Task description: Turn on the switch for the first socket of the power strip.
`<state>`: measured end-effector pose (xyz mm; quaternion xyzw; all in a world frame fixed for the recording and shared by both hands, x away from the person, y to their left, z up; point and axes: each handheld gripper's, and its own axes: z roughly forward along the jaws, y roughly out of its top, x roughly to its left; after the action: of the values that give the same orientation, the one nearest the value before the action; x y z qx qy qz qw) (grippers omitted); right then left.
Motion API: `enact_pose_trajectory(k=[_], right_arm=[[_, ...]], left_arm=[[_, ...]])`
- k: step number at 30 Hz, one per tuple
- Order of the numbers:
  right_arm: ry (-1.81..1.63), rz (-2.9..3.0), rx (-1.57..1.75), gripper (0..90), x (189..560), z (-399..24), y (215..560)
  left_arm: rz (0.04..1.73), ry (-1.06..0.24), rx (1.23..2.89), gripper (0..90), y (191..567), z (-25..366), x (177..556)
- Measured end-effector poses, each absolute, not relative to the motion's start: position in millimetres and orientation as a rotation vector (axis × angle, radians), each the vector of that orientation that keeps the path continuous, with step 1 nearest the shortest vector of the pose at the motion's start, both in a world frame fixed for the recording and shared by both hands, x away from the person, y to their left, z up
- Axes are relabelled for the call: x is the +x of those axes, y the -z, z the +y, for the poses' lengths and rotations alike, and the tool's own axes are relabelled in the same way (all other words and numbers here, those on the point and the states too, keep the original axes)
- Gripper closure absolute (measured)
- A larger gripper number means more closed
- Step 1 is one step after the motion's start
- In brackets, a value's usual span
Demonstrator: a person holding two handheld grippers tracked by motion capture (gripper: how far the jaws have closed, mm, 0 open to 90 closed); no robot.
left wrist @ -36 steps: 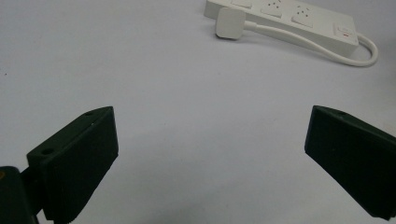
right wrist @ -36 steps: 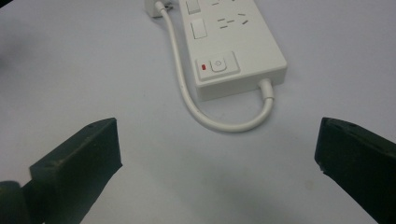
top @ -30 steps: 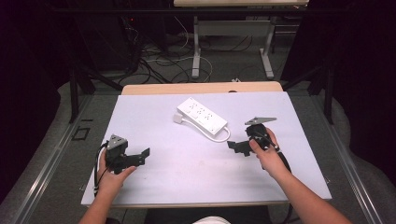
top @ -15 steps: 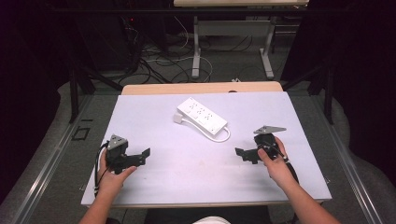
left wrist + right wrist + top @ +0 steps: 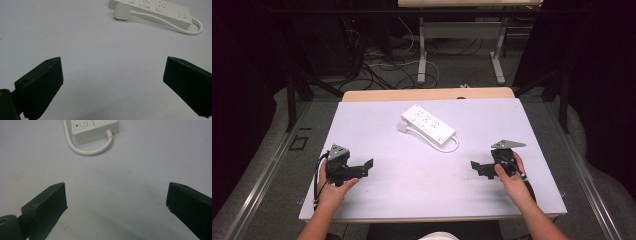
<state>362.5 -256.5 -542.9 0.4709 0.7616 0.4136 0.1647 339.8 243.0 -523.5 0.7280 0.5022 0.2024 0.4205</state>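
White tabletop [image 5: 412, 190], set on a wooden bench amid dark curtains and floor cables, is shown from the high view. At its centre lies the white plastic multi-socket power strip [image 5: 428, 125], its short white cord [image 5: 451, 147] looped back along its side and ending in the flat white plug [image 5: 402, 127], which rests just beside the strip's far end.

The left gripper [image 5: 362, 169] is held near the left front of the table, its jaws spread wide and empty. The right gripper [image 5: 478, 167] is likewise held with jaws wide apart on nothing. Compared with one second earlier, the right gripper has been drawn back from the cord loop toward the table's front right, while the left one has stayed put; the strip has not been displaced. This is judged to be a pause or reset, with the strip well apart from both grippers.

No brand or text is legible; a red switch mark [image 5: 76, 125] is seen beside a rocker in the right gripper view.
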Motion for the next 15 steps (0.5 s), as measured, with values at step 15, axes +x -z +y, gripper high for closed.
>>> enact_pose_trajectory(k=[15], right_arm=[[-1.161, 2.147, 1.373, 3.0, 358.7, -263.3, 551.5]], left_arm=[[1.256, -0.511, 1.826, 2.5, 523.1, 243.5, 339.8]])
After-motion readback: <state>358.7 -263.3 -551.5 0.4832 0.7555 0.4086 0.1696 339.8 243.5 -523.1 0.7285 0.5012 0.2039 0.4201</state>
